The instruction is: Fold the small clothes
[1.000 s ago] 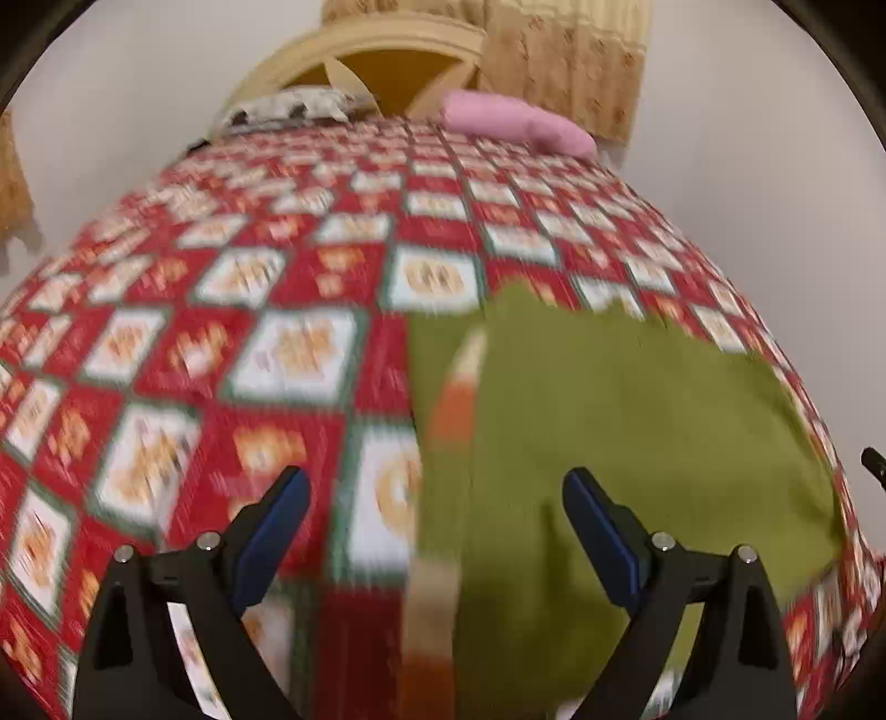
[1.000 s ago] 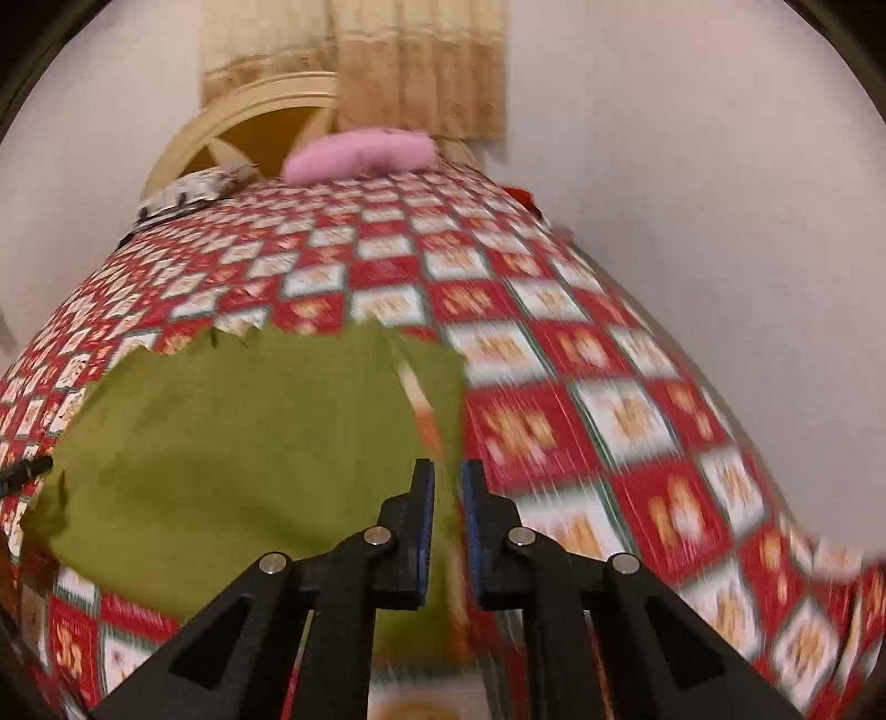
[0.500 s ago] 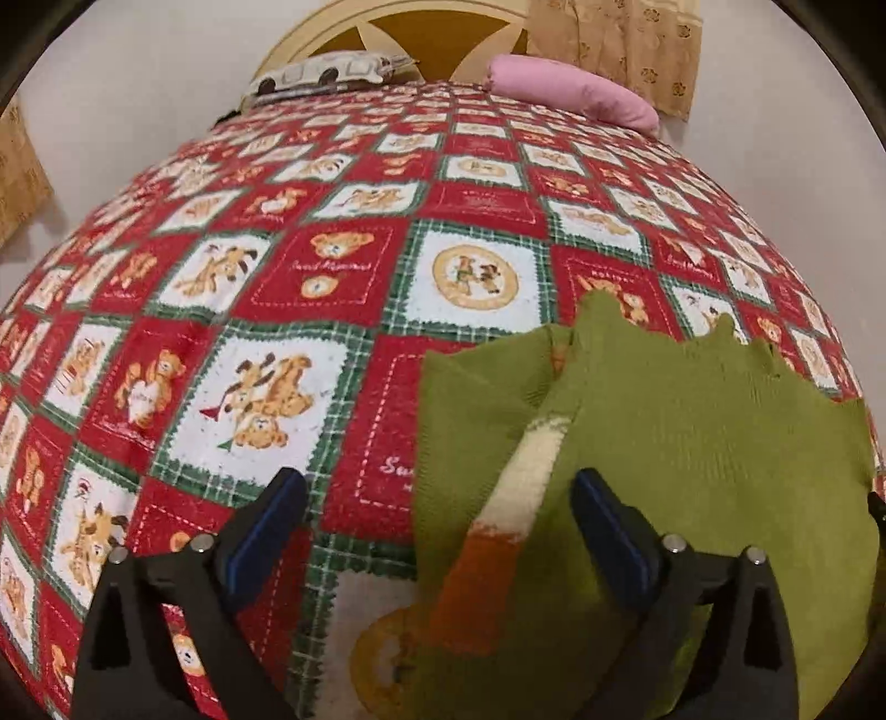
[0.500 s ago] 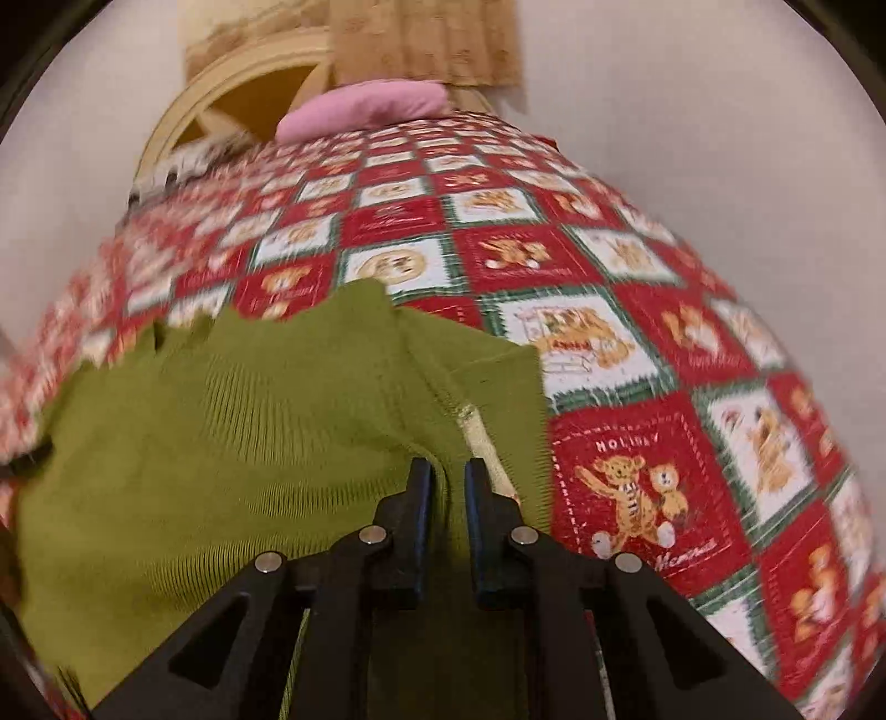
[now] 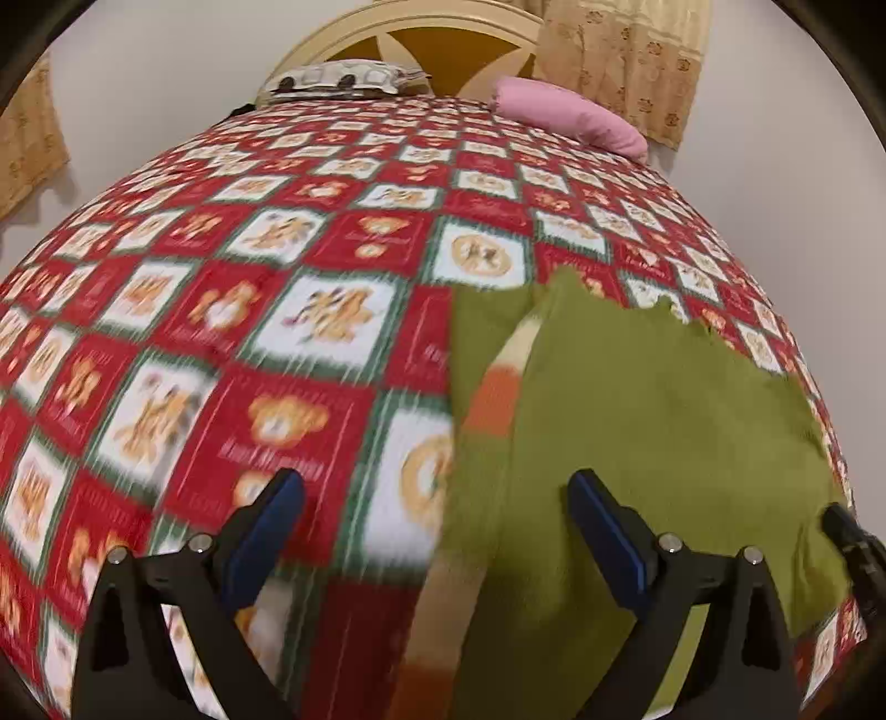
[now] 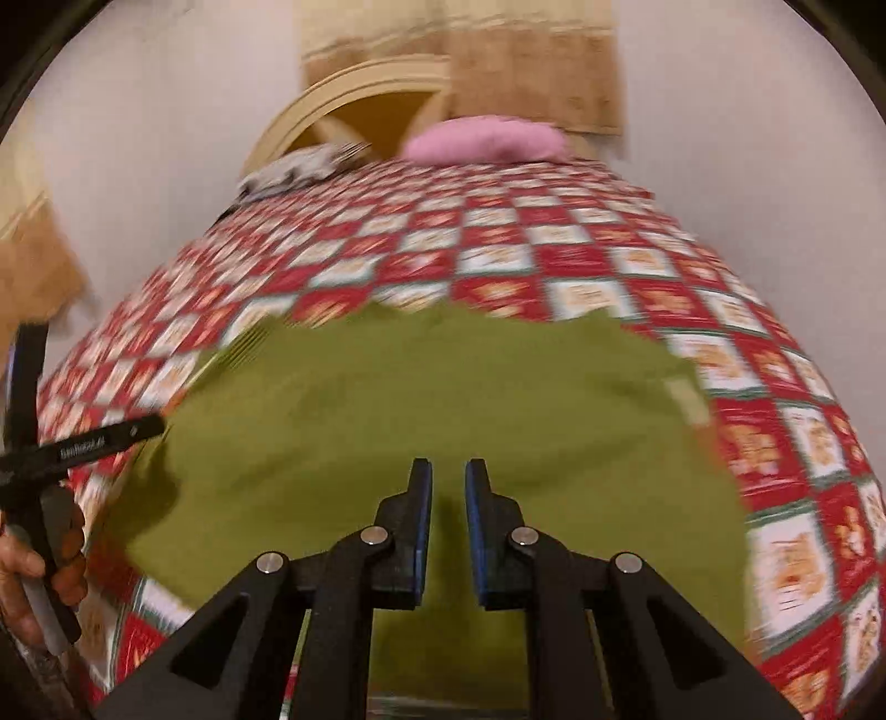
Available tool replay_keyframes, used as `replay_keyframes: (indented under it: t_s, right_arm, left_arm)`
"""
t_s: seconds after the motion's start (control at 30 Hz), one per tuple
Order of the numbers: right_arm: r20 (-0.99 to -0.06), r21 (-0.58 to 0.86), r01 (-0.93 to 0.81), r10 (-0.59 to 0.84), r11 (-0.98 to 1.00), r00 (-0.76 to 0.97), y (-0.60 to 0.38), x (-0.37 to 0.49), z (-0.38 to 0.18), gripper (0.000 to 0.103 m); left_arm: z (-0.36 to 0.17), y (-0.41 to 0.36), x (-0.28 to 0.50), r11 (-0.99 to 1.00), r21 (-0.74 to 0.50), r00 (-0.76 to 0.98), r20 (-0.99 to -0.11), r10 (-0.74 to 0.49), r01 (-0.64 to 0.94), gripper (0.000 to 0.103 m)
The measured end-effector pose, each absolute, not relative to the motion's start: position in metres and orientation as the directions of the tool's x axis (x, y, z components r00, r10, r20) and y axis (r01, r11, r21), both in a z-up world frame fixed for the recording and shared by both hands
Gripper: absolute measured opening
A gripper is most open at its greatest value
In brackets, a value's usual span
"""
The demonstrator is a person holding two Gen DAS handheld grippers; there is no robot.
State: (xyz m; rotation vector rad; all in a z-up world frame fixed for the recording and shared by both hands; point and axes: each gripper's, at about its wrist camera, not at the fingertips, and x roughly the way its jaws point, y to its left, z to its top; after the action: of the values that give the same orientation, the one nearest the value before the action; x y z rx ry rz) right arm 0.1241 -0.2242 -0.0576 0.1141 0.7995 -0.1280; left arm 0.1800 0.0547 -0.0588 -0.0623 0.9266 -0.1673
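A small green knitted garment (image 5: 653, 421) lies spread on the bed, with a cream and orange stripe (image 5: 495, 399) showing along its folded left edge. My left gripper (image 5: 437, 498) hovers wide open over that left edge, nothing between its blue pads. In the right wrist view the garment (image 6: 421, 399) fills the middle, and my right gripper (image 6: 448, 476) is above its near part. The right jaws stand nearly together and I see no cloth pinched between them. The left gripper (image 6: 83, 437) and the hand (image 6: 33, 565) holding it show at the far left of that view.
The bed wears a red, white and green checked cover (image 5: 232, 343) with bear prints. A pink pillow (image 5: 576, 119), a patterned pillow (image 5: 343, 77) and a cream headboard (image 5: 421, 33) are at the far end. Walls flank both sides of the bed.
The right gripper has swung left from the garment's right edge to over its middle. The left gripper has shifted slightly and its view is blurred. Neither gripper's jaws have changed.
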Motion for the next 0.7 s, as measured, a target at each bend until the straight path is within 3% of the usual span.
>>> replay_keyframes:
  t_s: [0.13,0.3,0.53,0.7]
  right_arm:
    - [-0.76,0.014,0.145,-0.084,0.989,0.644,-0.203,0.129,-0.093,0.011]
    - [-0.753,0.039,0.149,-0.069,0.988,0.654,-0.208,0.126,-0.095,0.013]
    - [-0.747,0.008,0.148,-0.093,0.989,0.658,-0.208,0.125,-0.096,0.013]
    - [-0.743,0.026,0.148,-0.08,0.989,0.664,-0.211,0.124,-0.095,0.013]
  left_arm:
    - [-0.063,0.063,0.164,0.986,-0.126,0.584,-0.795,-0.164,0.105,0.098]
    - [-0.076,0.071,0.153,0.981,-0.184,0.55,-0.814,-0.187,0.062,0.098]
    - [-0.078,0.071,0.105,0.962,-0.274,0.599,-0.772,-0.214,-0.01,0.098]
    - [-0.081,0.047,0.099,0.957,-0.289,0.608,-0.755,-0.245,0.028,0.103]
